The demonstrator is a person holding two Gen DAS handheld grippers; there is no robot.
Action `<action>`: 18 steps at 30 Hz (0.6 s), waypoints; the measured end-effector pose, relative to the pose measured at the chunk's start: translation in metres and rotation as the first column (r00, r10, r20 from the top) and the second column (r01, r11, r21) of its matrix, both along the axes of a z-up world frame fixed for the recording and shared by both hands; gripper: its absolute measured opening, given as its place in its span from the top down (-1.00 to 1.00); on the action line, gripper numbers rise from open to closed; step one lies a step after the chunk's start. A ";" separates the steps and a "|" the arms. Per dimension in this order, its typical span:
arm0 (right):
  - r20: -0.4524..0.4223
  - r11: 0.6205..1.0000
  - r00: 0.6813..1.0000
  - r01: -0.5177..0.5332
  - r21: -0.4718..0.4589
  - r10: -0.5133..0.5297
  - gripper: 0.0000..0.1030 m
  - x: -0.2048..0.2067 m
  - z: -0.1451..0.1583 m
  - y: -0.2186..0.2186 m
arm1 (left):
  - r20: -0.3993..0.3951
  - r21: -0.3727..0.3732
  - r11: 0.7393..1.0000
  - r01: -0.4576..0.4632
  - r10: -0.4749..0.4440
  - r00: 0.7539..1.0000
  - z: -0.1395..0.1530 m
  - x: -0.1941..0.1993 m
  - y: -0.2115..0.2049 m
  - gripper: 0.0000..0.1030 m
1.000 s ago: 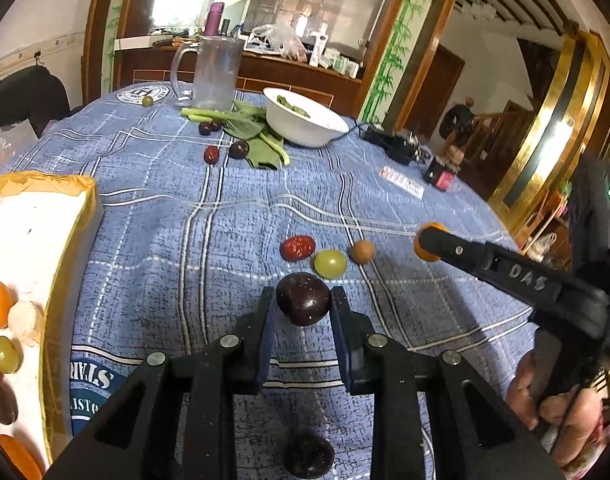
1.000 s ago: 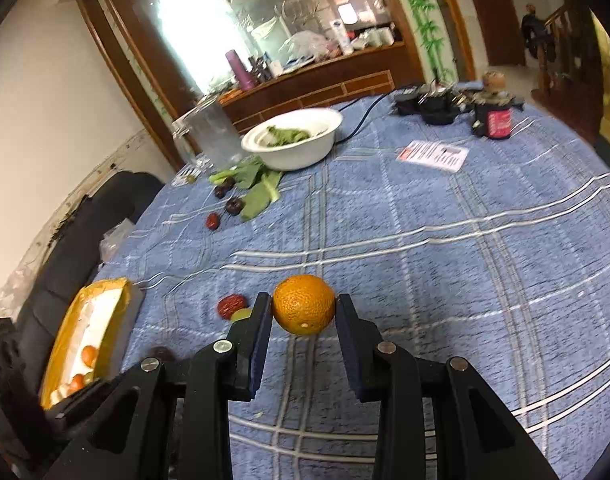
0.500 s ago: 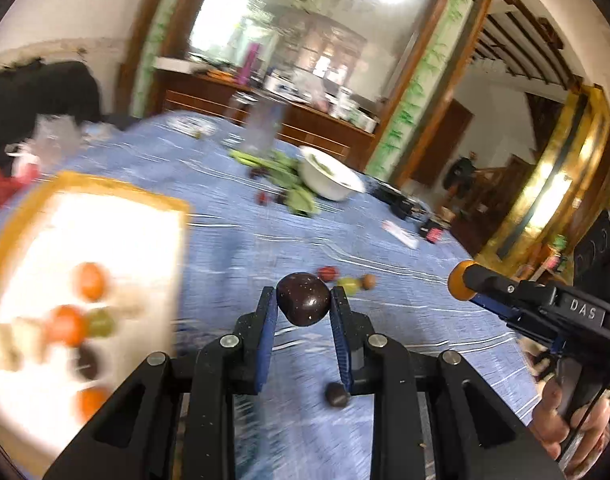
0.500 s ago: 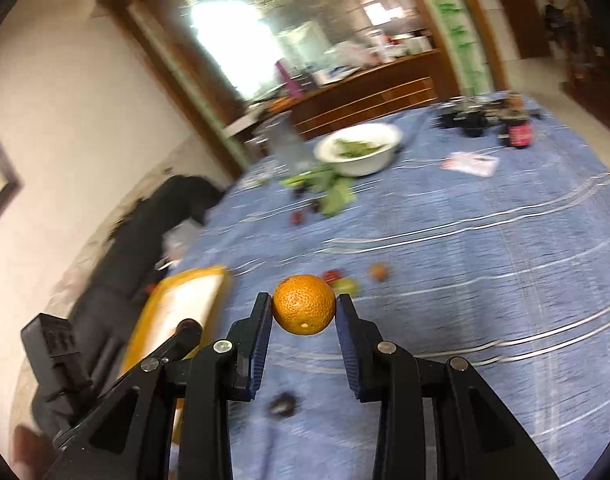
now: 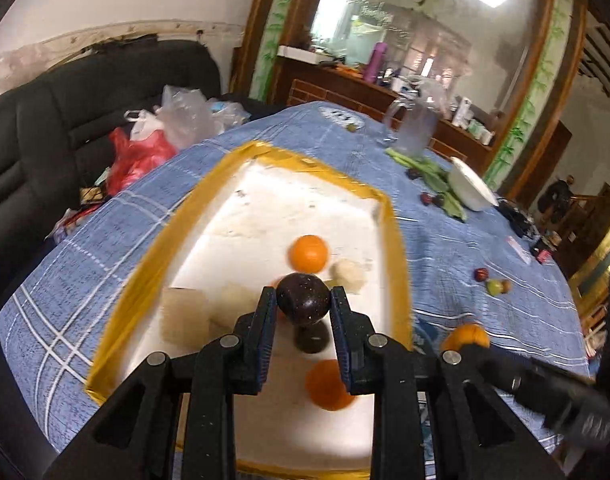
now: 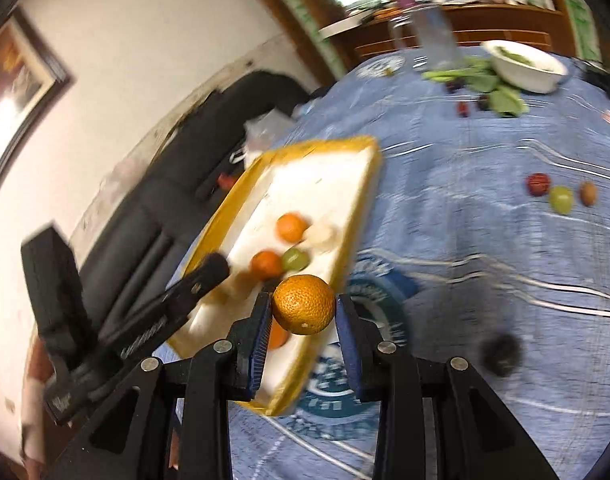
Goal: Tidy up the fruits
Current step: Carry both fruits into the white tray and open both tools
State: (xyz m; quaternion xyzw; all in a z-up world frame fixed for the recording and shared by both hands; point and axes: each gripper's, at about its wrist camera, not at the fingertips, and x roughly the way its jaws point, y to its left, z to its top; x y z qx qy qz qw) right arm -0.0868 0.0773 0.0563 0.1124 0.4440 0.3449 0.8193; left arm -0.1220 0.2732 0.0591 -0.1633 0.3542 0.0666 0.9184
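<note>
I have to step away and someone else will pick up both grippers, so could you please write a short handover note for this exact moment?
Left gripper: shut on a dark plum, held above the yellow-rimmed tray.
Right gripper: shut on an orange, over the tray's near edge.
Done: the tray holds several oranges, a green grape, a dark fruit and pale pieces.
Left: set down both held fruits; then a red fruit, green grape and brown fruit lie in a row on the blue cloth, one dark fruit nearer, more by the white bowl.
</note>
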 end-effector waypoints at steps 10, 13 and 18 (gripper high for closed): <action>0.136 0.965 0.990 -0.010 -0.264 0.048 0.28 0.020 -0.011 0.074 | -0.028 -0.042 0.998 -0.051 0.050 0.998 -0.012 -0.002 0.029 0.47; 0.160 0.956 0.986 0.008 -0.293 0.041 0.28 0.023 -0.014 0.079 | -0.019 -0.065 0.996 -0.060 0.059 0.998 -0.010 -0.007 0.034 0.33; 0.153 0.964 0.988 0.026 -0.265 0.016 0.27 0.025 -0.010 0.069 | 0.041 -0.064 0.994 -0.083 0.086 0.995 0.005 -0.019 0.037 -0.27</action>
